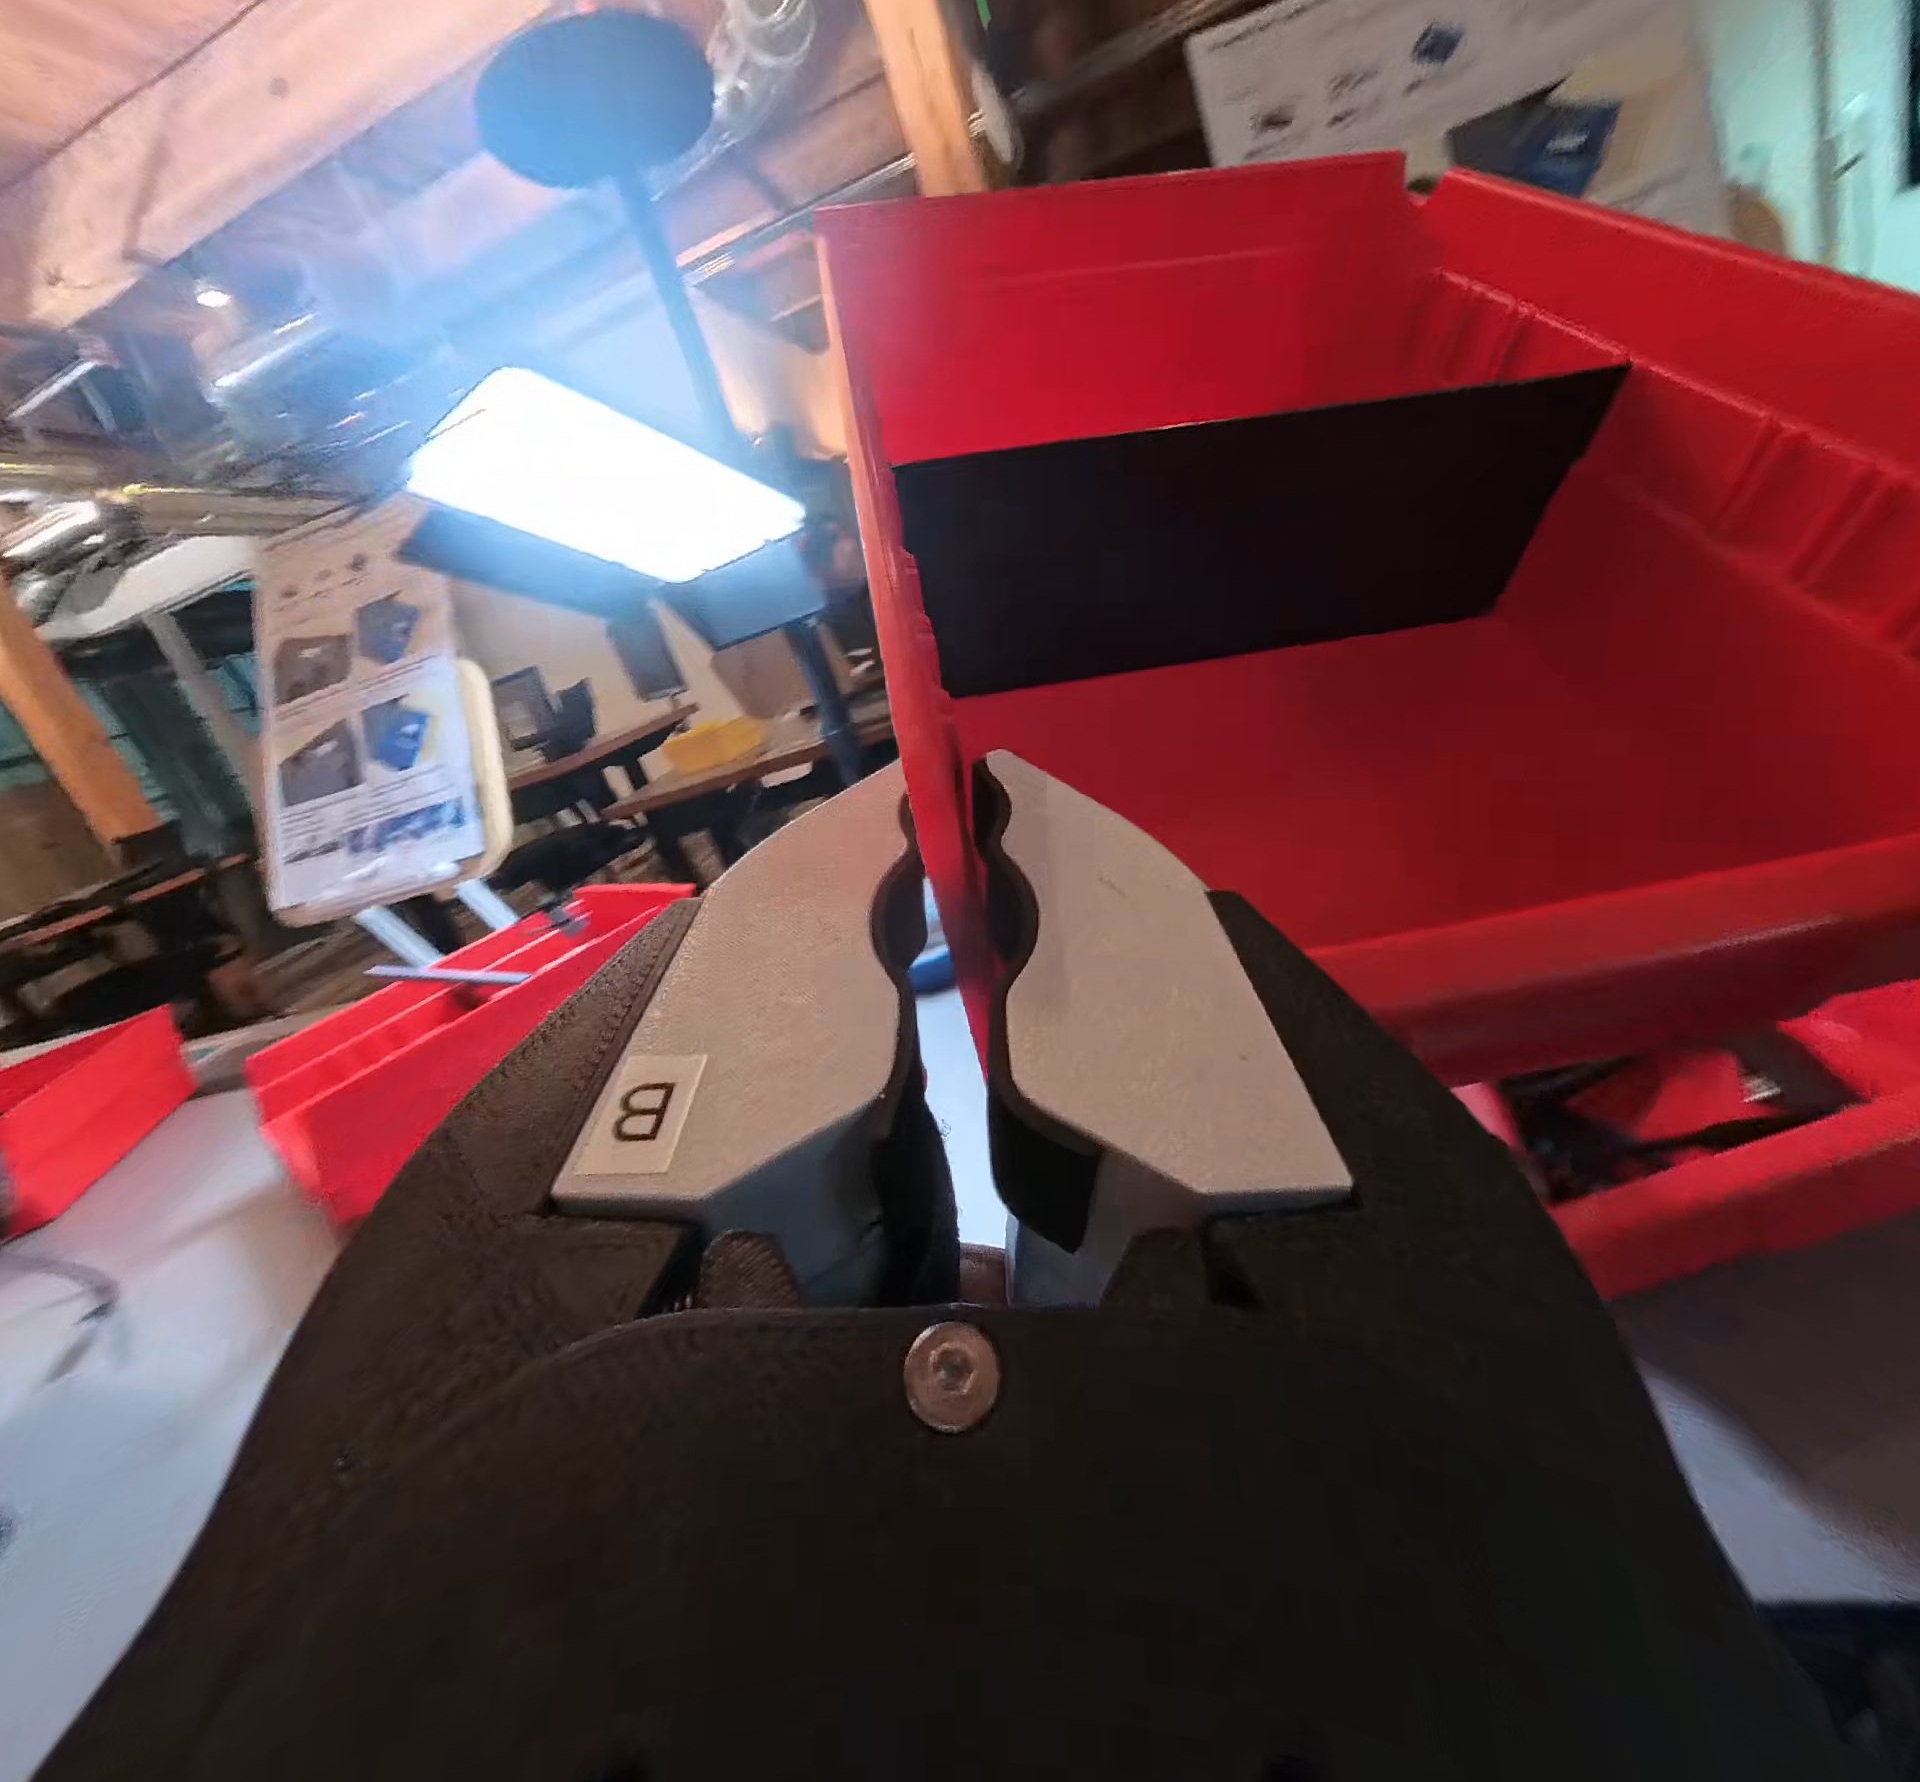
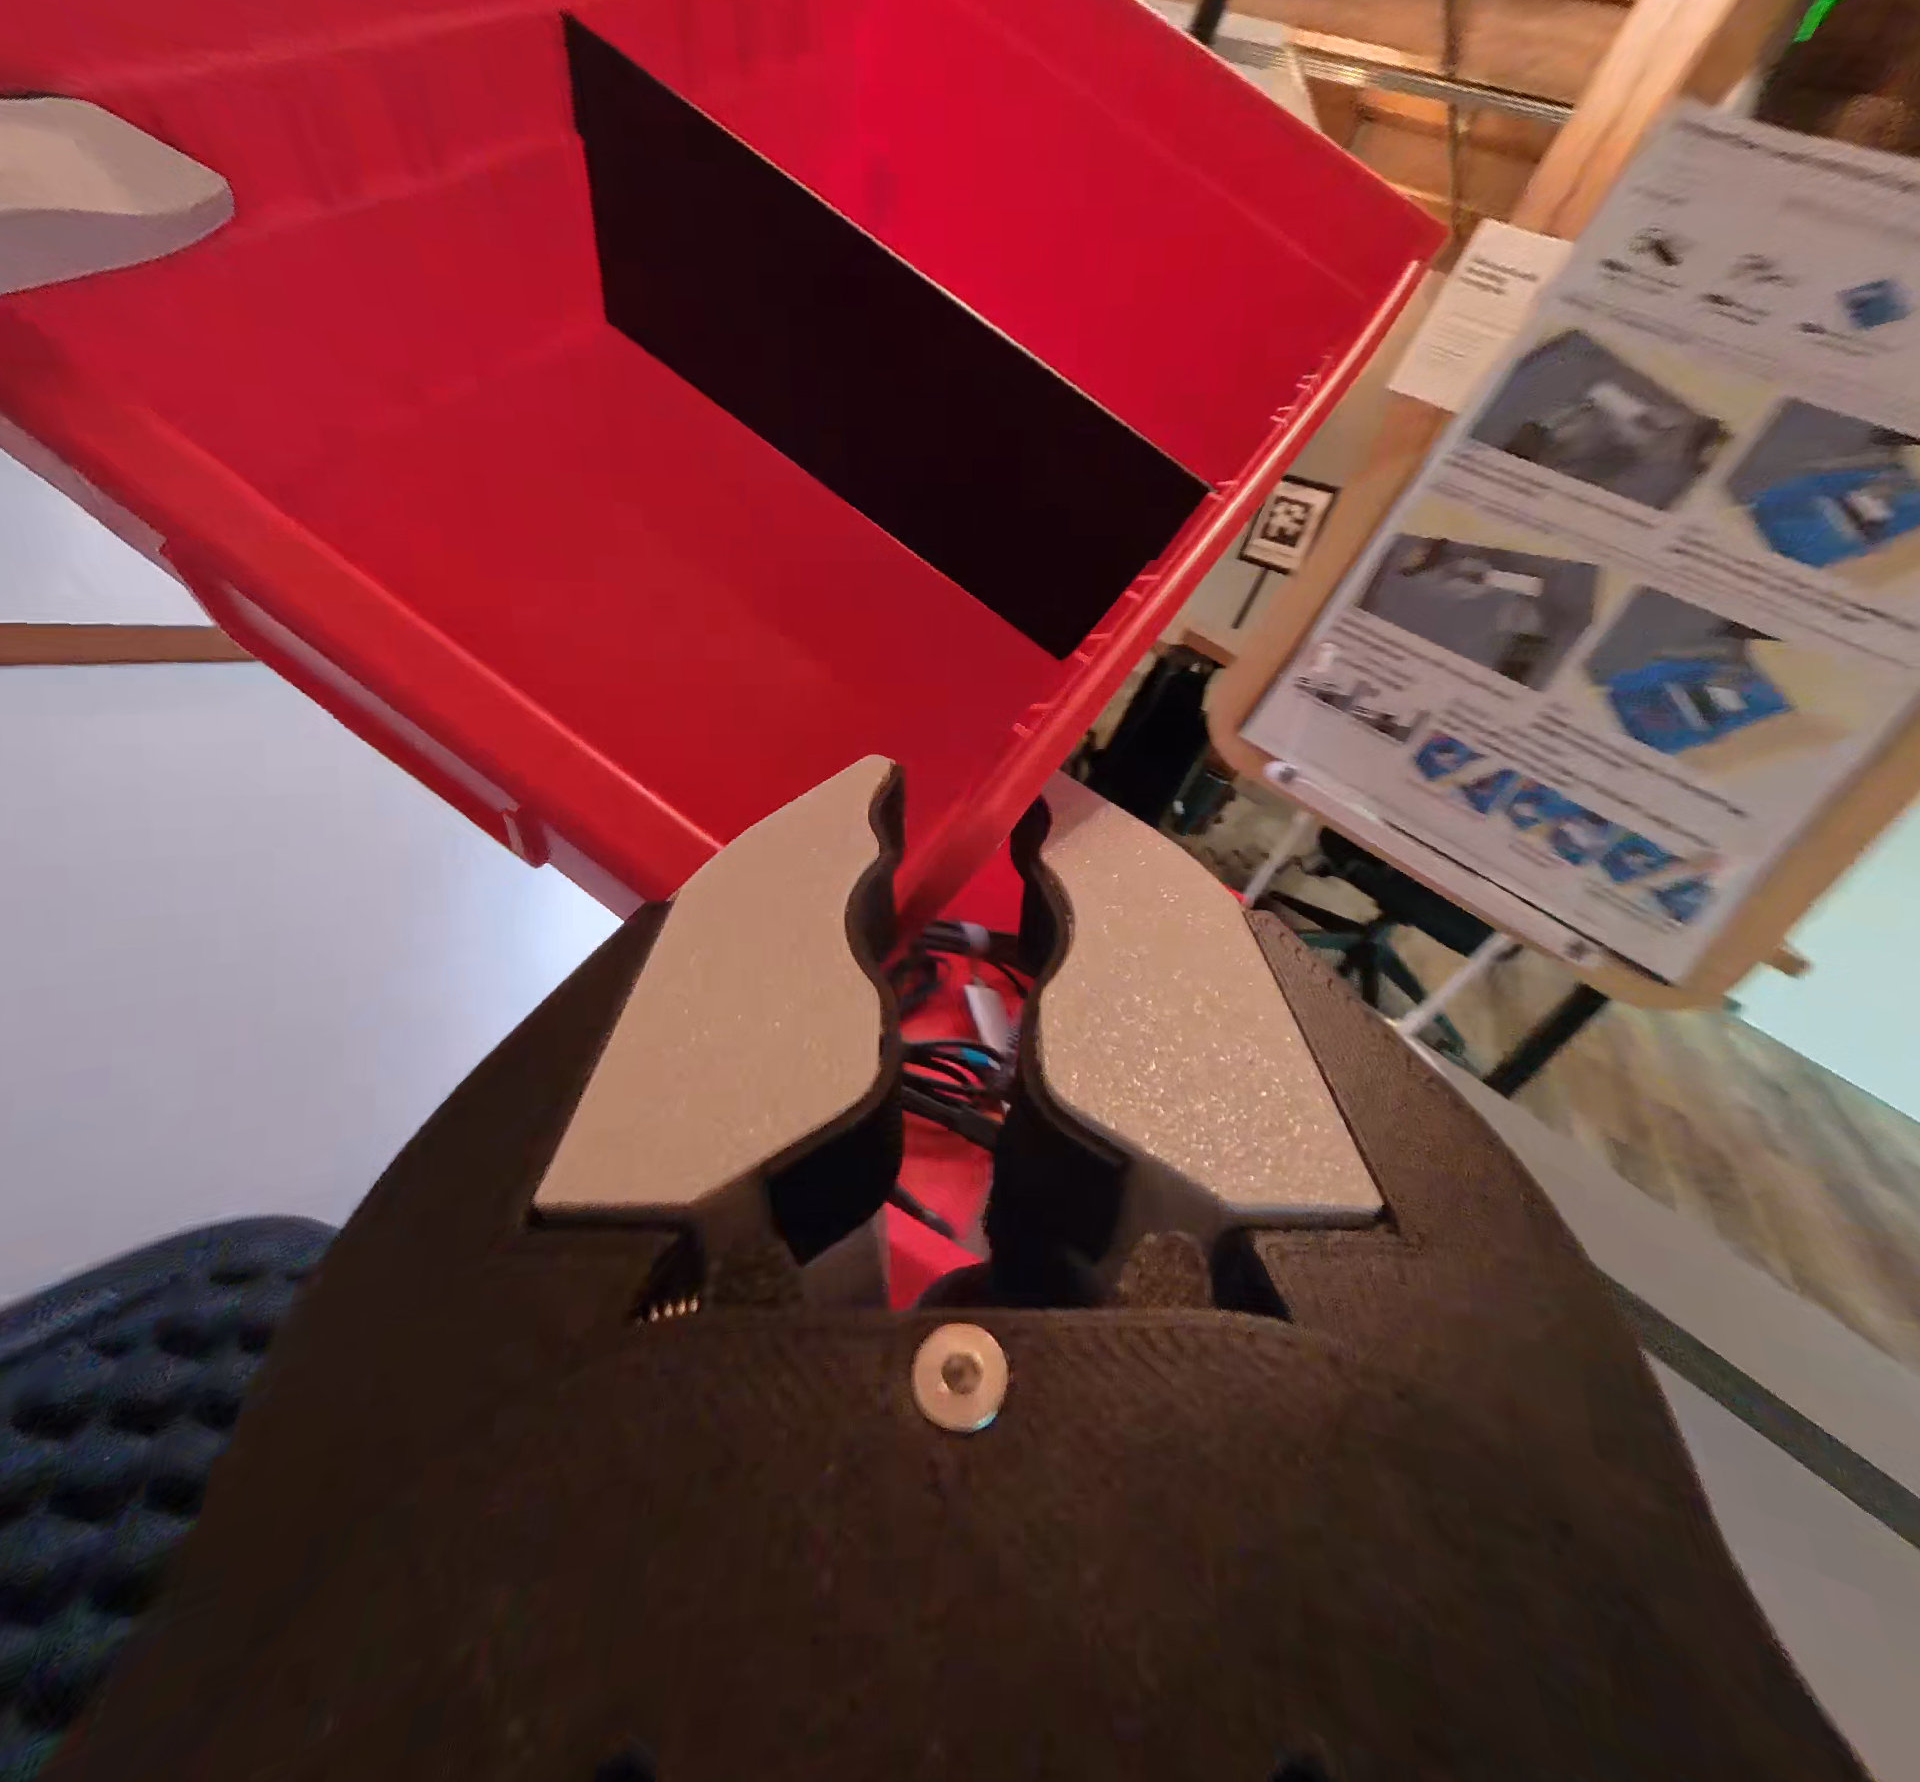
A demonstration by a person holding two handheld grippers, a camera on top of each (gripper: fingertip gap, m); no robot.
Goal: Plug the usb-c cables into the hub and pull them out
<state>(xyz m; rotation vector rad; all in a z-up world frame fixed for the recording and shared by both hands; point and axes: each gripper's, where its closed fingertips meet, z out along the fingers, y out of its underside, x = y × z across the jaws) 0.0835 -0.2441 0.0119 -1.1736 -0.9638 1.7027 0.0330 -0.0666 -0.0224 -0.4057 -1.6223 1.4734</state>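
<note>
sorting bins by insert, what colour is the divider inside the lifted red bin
Black divider in the red bin, clearest in the right wrist view.

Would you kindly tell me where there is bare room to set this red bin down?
Bare white tabletop lies on the left, in front of the two low red trays. Directly beneath the held red bin it is crowded: another red bin full of dark cables.

Red bin (image 1: 1403,797) — black divider (image 1: 1226,527) inside
</note>
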